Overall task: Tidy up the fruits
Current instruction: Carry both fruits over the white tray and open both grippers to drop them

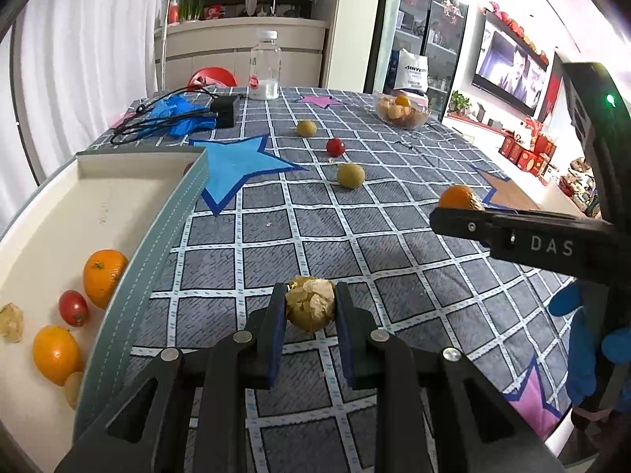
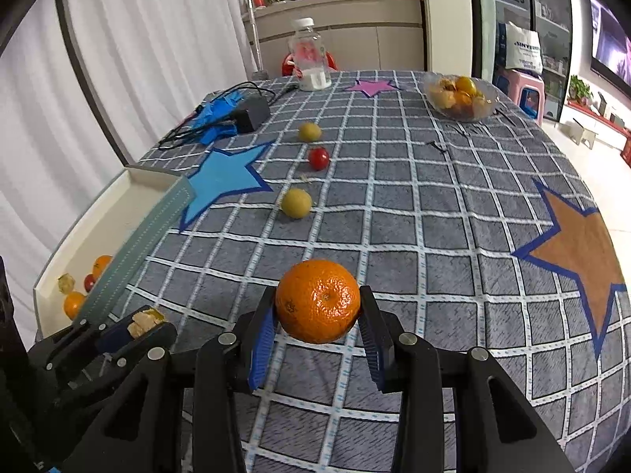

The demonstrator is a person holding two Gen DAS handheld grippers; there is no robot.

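Left gripper (image 1: 310, 311): pads clamped on a husked physalis (image 1: 311, 307), jaws nearly together, fruit held clear above the tablecloth (image 1: 355, 252) just right of the tray wall. The papery husk looks flaky and thin, and the berry inside is likely soft. My read: very light, crushes easily, so keep the pinch across the widest part and add no more squeeze.

Right gripper (image 2: 318, 307): pads clamped on a mandarin (image 2: 318, 300) at its equator, stem end facing the camera, jaws part open around it. Peel is dimpled and glossy. Probably springy and a bit slippery, heavier than the physalis. Equator grip is the right one; a hold near the poles would likely let it roll out.

Tray (image 1: 130, 291), white inside with a teal rim, sits at the table's left edge. It already holds two mandarins, a cherry tomato and another physalis.

Loose on the cloth: two yellow-green fruits (image 1: 350, 175), one cherry tomato (image 1: 335, 146). Both kinds look smooth and round, so they would likely roll if nudged. Glass bowl (image 2: 461, 96) at the far side holds more fruit.

Writing: "DAS" on the right gripper's finger, seen in the left view. Bag (image 1: 412, 71) lettering is too small to read; bottle (image 1: 266, 65) label is unreadable.
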